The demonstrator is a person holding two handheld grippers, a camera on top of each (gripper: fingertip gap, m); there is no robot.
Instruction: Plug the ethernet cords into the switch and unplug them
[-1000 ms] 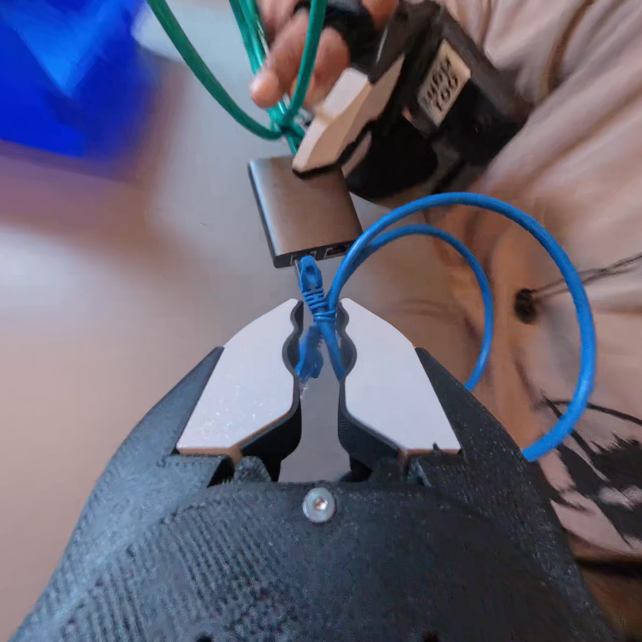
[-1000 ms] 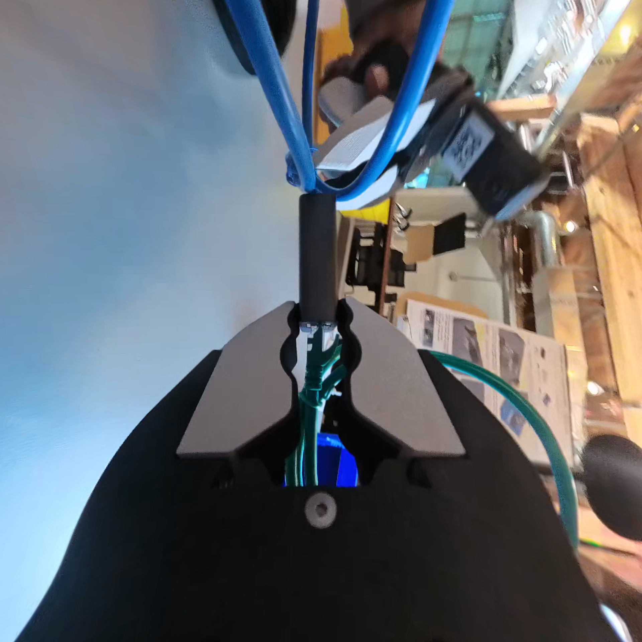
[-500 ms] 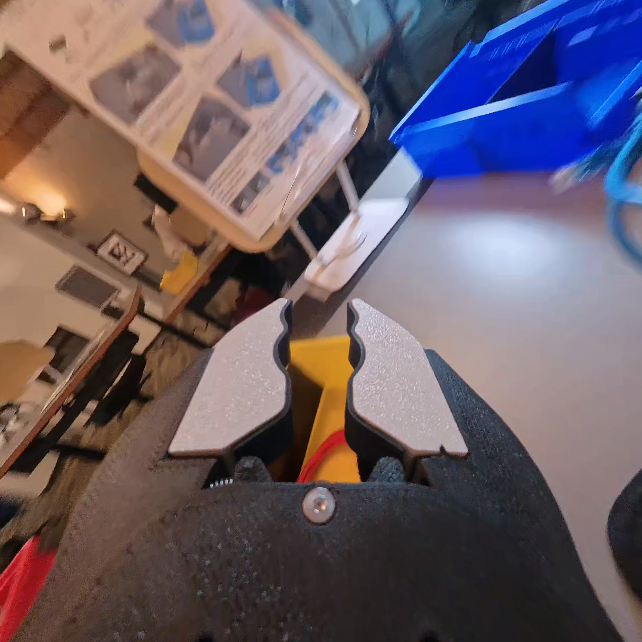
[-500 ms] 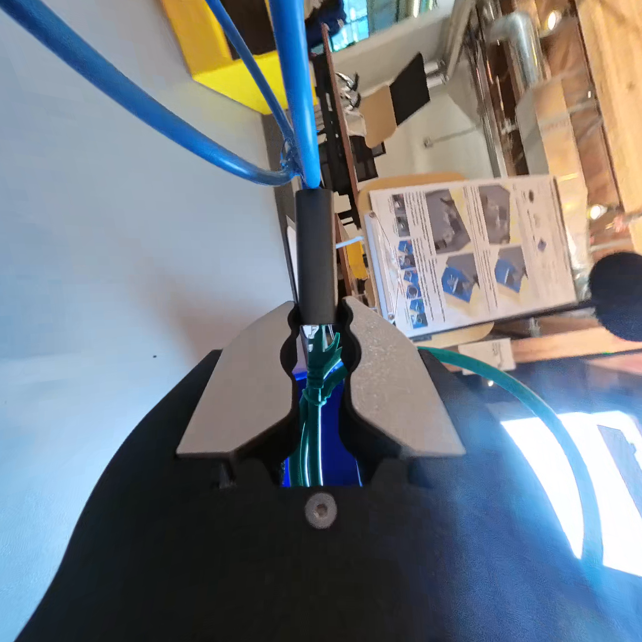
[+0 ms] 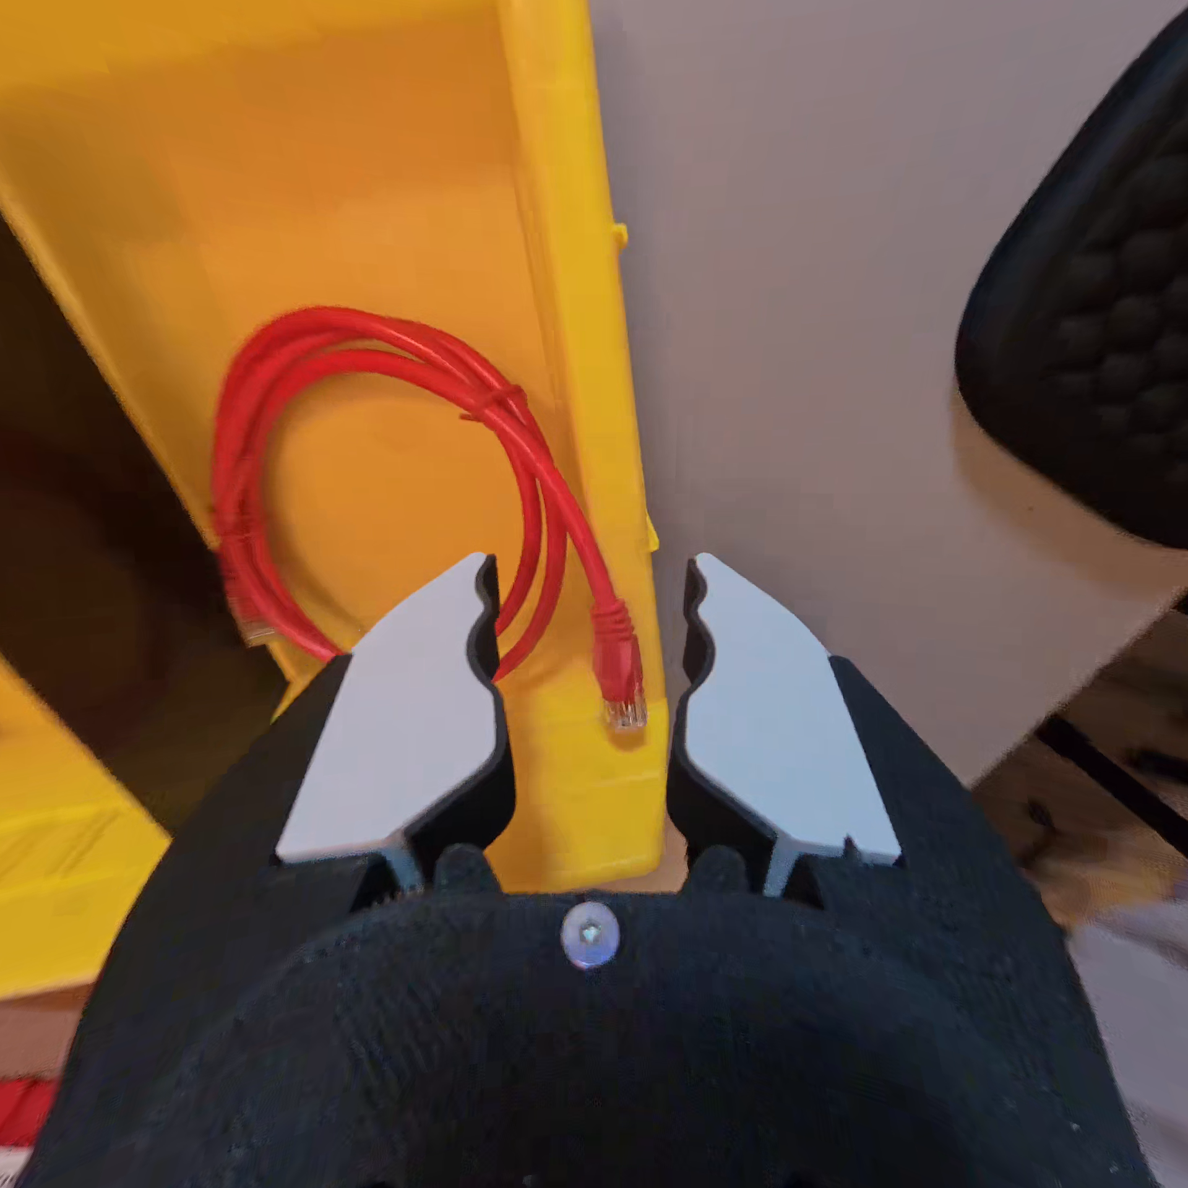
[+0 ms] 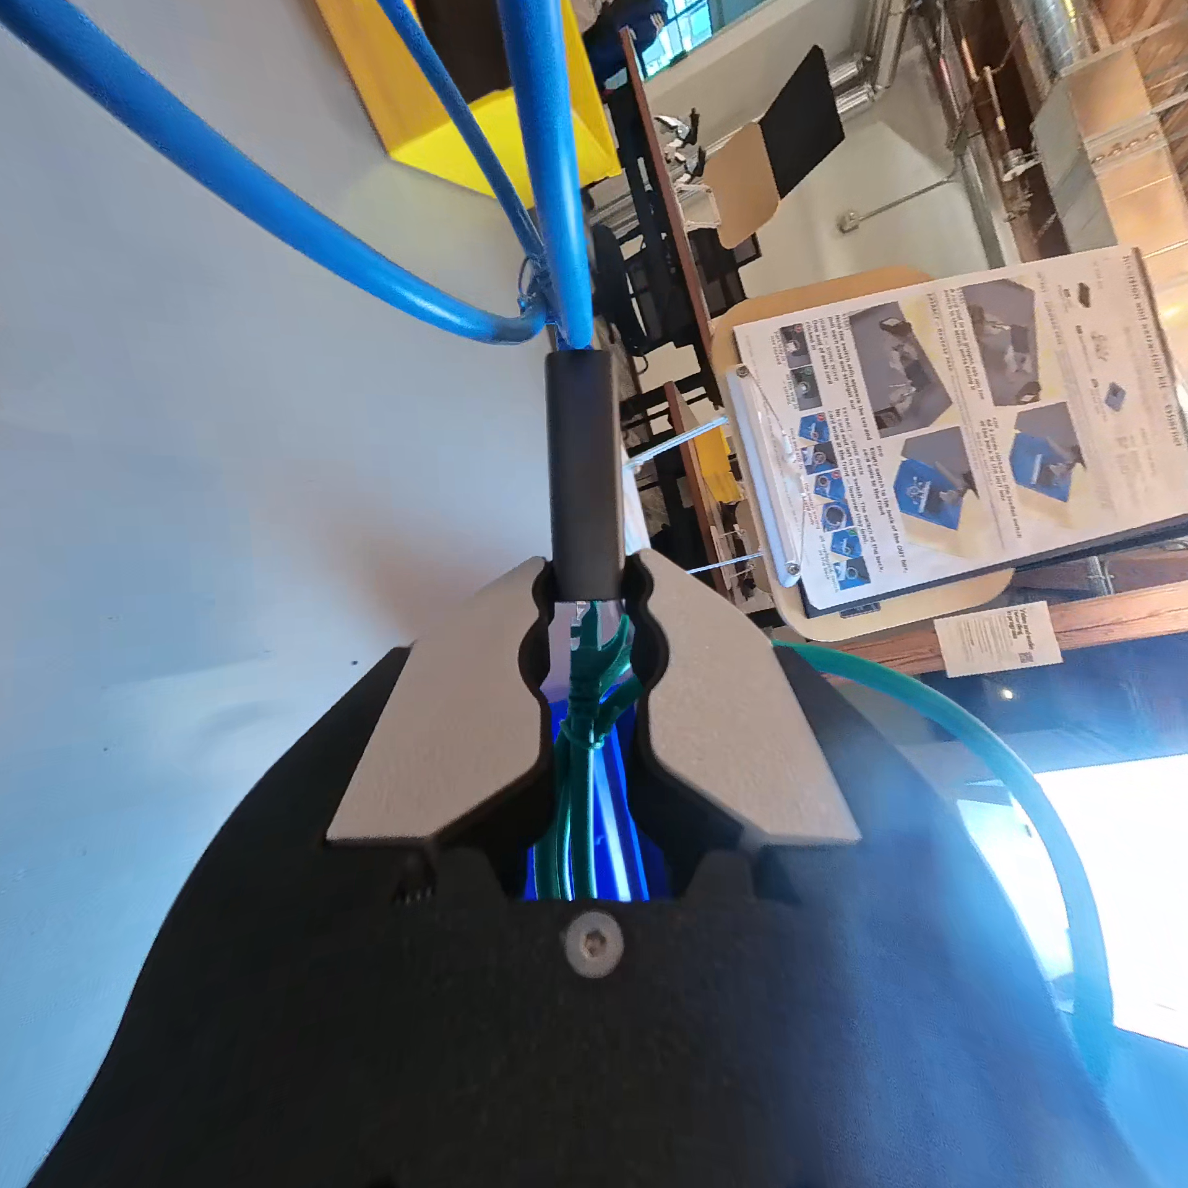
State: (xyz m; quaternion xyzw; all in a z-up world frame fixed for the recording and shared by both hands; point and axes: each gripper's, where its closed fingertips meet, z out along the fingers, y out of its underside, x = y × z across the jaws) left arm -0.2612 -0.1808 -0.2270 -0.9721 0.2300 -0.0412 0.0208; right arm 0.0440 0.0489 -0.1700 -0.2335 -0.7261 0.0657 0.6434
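The left tool [image 5: 588, 569] hung over the near end of a yellow bin [image 5: 360, 212], its two pale fingers [image 5: 411, 701] spread well apart and holding nothing. Inside the bin lay a coiled red ethernet cord [image 5: 386, 463], bound by a thin tie on its far right side. One plug of that cord [image 5: 620, 684] rested on the bin floor in the gap between the fingers, closer to the right finger and touching neither. The cord's other plug lay at the bin's near left, slightly blurred. To the right of the bin was the pale bench [image 5: 803, 289], and a black textured object [image 5: 1093, 386] showed at the right edge; what it was could not be told.

The right tool [image 6: 588, 569] was clamped on the dark switch [image 6: 585, 469], seen edge-on as a narrow black slab standing out past the fingertips. A blue ethernet cord [image 6: 270, 212] ran from the switch's far end and looped up and to the left. A green ethernet cord [image 6: 585, 701] entered the switch's near end between the fingers, and its loop swung out to the right. Past the switch stood the yellow bin [image 6: 463, 154] on the bench [image 6: 193, 482], and further right an instruction board [image 6: 964, 424] with printed pictures.
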